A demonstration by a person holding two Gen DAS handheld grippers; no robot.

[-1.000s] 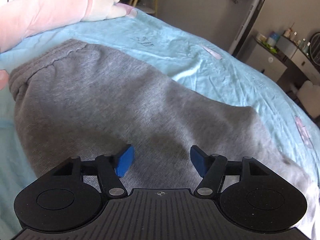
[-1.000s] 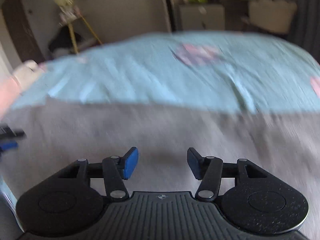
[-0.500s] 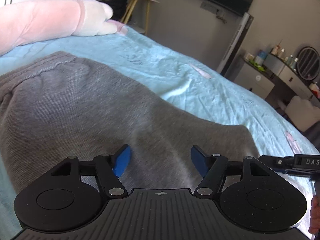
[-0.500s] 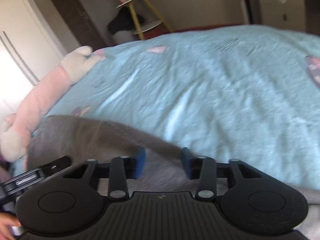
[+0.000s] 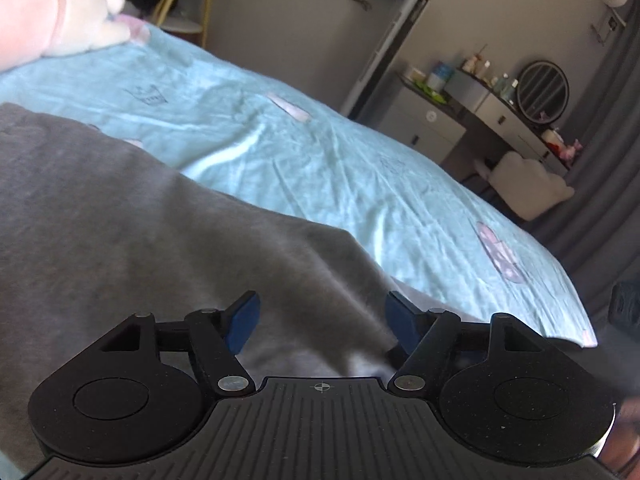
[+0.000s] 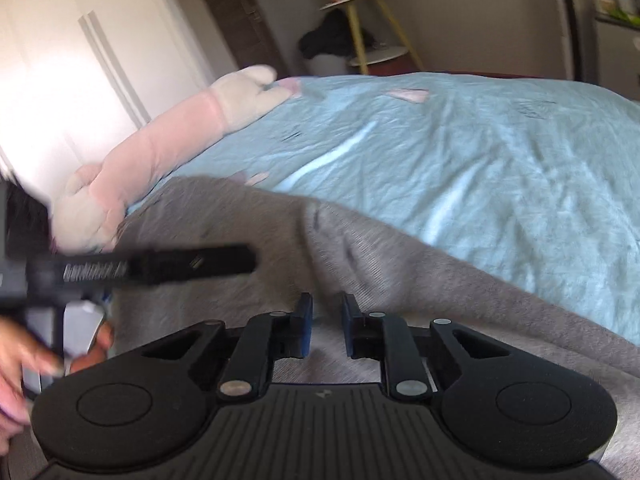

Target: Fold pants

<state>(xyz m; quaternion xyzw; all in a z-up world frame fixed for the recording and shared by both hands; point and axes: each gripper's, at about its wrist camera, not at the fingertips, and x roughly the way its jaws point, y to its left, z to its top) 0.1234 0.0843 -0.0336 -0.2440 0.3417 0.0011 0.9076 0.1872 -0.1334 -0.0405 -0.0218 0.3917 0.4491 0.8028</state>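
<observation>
Grey sweatpants [image 5: 120, 208] lie spread on the bed's light blue sheet [image 5: 328, 168], soft knit, a bit rumpled. Left gripper [image 5: 322, 318] hangs over them with fingers wide; right gripper [image 6: 327, 322] has fingers narrow, nearly together, and I can't tell if they pinch cloth. A pink plush toy [image 6: 160, 148] lies along the edge, with a dresser [image 5: 472, 120] beyond.
</observation>
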